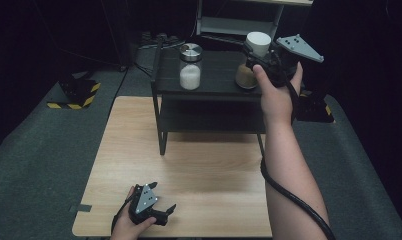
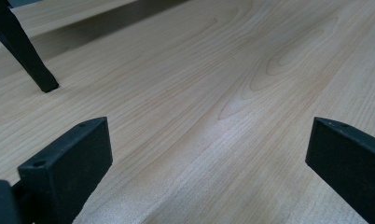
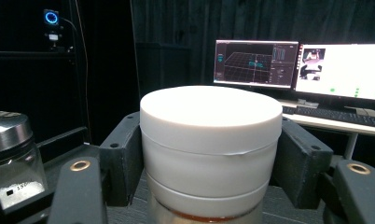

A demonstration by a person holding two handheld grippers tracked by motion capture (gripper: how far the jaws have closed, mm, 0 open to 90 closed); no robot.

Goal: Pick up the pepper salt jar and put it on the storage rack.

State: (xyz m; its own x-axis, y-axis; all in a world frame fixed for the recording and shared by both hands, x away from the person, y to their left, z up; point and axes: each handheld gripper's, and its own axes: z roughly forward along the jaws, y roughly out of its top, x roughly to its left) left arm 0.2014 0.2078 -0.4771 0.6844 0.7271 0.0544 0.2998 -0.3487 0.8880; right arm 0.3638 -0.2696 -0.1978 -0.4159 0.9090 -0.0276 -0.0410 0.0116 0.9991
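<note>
The right gripper (image 1: 253, 56), in the upper right of the high view, is clamped on the white cylindrical lid (image 3: 209, 140) of a glass jar holding brown powder (image 1: 246, 76), which stands on the right end of the black slatted shelf (image 1: 214, 82). In the right gripper view both black jaws press the lid's sides, one at each edge of the frame. The lid looks smooth and rigid, so it may slip under a weak squeeze; the glass below is breakable and probably fairly heavy with its fill. Gripping the lid's flat sides, as now, seems the sound hold, though whether the lid is screwed tight I cannot tell.

There are two jars: this one and a glass jar of white grains with a metal cap (image 1: 190, 66) at upper centre. The left gripper (image 1: 165, 202), at lower left over the pale wooden tabletop (image 1: 214, 170), stands spread wide with nothing between its jaws.
</note>
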